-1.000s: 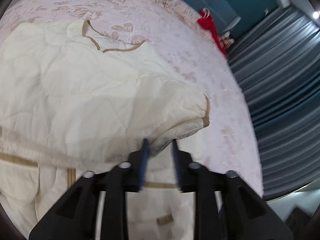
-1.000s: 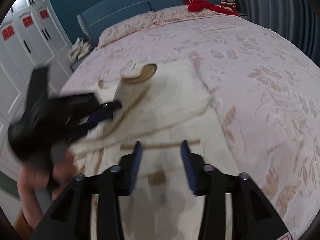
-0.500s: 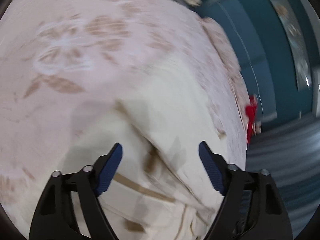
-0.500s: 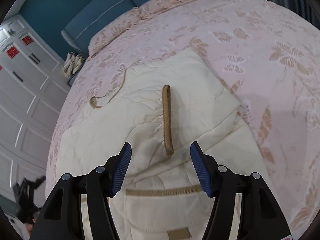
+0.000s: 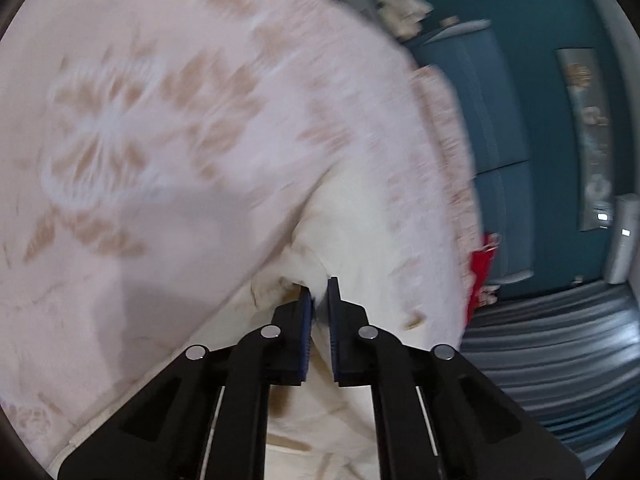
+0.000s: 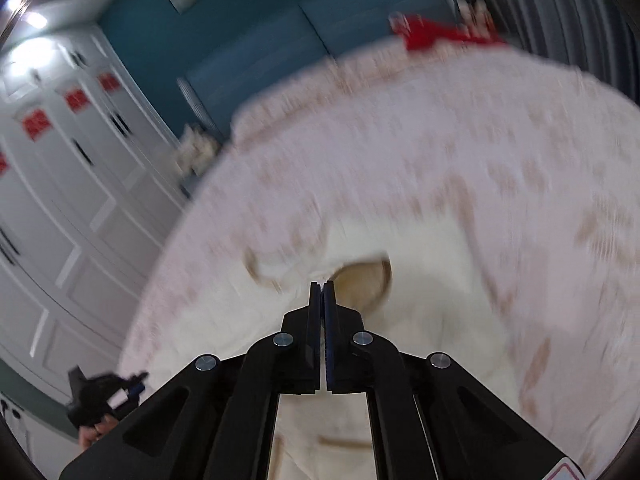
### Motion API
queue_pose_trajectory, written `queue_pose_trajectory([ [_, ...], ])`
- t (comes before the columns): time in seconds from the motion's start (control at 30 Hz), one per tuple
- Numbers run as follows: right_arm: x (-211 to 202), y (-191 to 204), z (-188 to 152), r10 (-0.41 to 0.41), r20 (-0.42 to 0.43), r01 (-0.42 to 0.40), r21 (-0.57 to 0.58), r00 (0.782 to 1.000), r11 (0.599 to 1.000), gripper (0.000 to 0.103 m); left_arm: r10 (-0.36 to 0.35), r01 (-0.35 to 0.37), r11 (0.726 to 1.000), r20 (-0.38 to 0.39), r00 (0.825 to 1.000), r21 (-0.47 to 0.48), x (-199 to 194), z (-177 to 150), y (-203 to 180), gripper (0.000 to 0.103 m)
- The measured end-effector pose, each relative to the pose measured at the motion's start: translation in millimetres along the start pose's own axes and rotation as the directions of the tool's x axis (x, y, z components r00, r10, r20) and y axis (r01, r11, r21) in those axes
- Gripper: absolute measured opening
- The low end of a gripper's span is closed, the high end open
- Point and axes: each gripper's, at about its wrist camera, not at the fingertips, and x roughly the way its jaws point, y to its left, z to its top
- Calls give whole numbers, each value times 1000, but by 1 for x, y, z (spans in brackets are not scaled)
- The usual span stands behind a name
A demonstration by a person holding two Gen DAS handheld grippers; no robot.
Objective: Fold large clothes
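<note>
Cream quilted jacket (image 5: 360, 232) with tan trim, spread on pink floral bedspread (image 5: 160, 120); left gripper (image 5: 319, 292) pinching its edge; right gripper (image 6: 322, 286) clamped on its fabric, beside tan-lined cuff opening (image 6: 362, 284).

Cream quilted garment (image 6: 420, 248) with tan trim lies rumpled on the bed.

Left hand-held gripper (image 5: 319, 289) clamped, right hand-held gripper (image 6: 322, 285) clamped

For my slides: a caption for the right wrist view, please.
Right gripper shut on a fold of the cream garment, lying on the floral bedspread.
</note>
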Motion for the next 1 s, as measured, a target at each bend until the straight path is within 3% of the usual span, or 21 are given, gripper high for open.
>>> queue_pose_trajectory([
  [0.07,-12,-7,-3,-17,44,18,-28,999,999,1,-62,61,997,18,998,37,-11,-6,-14,6],
  [0.1,-2,-13,-12,-66,13,67,-55,998,996,1,-52,49,995,32,998,82,-13,-12,-19,5],
  [0.2,42,-46,-58,-202,-150,193,-70,968,979,1,106,-115,972,56,993,205,3,-32,-19,5],
  [0.33,51,-62,-101,-209,-228,201,-56,951,978,1,231,-235,954,44,972,188,22,-40,14,5],
  [0.57,69,-82,-144,-219,-309,223,-23,925,975,1,286,-291,926,55,957,239,24,-43,33,5],
  [0.87,81,-80,-147,-268,-347,249,-99,899,963,1,315,-329,886,96,944,328,34,-54,37,7],
  [0.93,70,-77,-139,-299,-343,278,-111,890,954,6,320,-332,878,95,943,344,27,-55,31,10],
  [1.0,49,-72,-131,-331,-296,310,-116,896,944,11,332,-350,867,113,936,354,9,-56,23,17],
])
